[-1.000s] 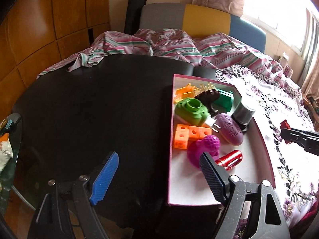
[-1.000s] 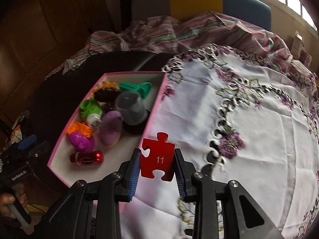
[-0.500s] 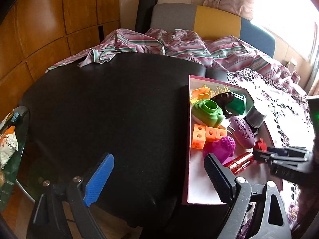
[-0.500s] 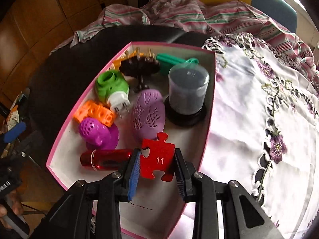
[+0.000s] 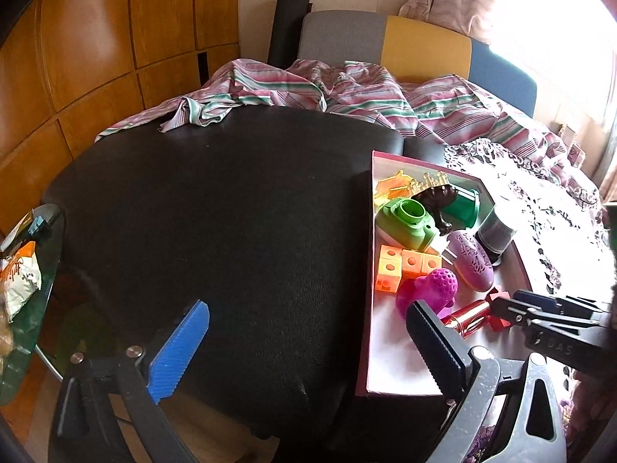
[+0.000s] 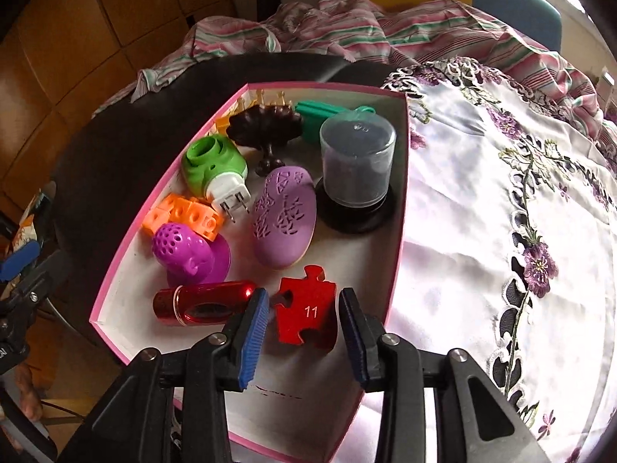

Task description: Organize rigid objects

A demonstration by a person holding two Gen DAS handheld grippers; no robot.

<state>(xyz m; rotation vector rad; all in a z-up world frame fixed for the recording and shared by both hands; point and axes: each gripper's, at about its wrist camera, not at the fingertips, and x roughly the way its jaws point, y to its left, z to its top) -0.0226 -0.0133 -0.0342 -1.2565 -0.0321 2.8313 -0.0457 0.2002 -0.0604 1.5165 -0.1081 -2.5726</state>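
Right gripper (image 6: 302, 324) jaws have just been opening; the red puzzle piece (image 6: 306, 310) is seen between the parted pads, released on the floor of the pink box (image 6: 399, 239). Left gripper (image 5: 308, 351) is held wide open, empty, over the black table (image 5: 216, 208).

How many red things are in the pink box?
2. The red puzzle piece lies at the box's near end between the open right tongs; the shiny red tube lies just left. Others could hide underneath.

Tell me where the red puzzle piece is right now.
In the right wrist view, the red puzzle piece lies in the pink box, between the right gripper's open jaws, beside the red cylinder.
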